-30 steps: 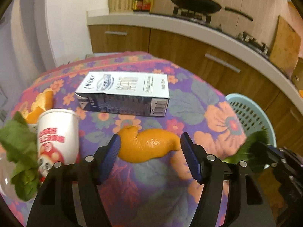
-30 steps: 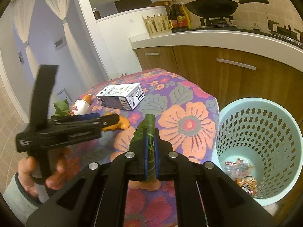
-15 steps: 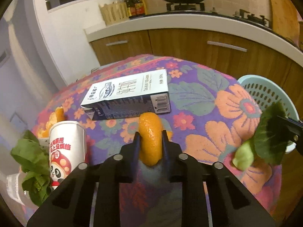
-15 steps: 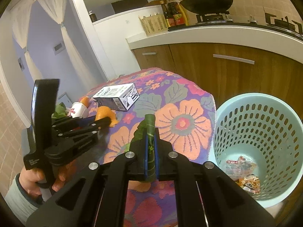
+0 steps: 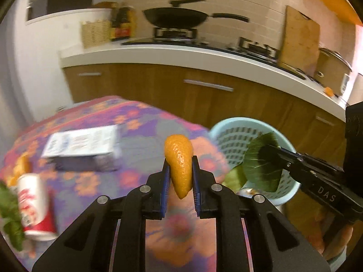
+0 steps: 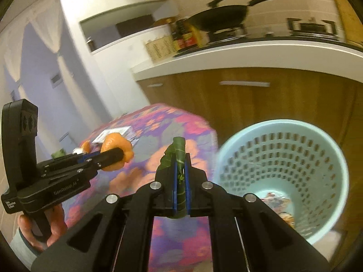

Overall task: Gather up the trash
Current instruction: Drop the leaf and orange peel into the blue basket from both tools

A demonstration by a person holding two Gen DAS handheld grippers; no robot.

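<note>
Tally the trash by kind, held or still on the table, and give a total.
Orange peel: 2, one in the left gripper, one on the table
Green leaves: 2, one in the right gripper, one at the table's left edge
Paper cup: 1
Carton: 1
Total: 6

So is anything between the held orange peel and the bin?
Nothing solid blocks it. The orange peel sits in the left gripper above the table; the bin stands open-topped beyond the table edge. Only the right gripper with its leaf hangs near the rim.
</note>
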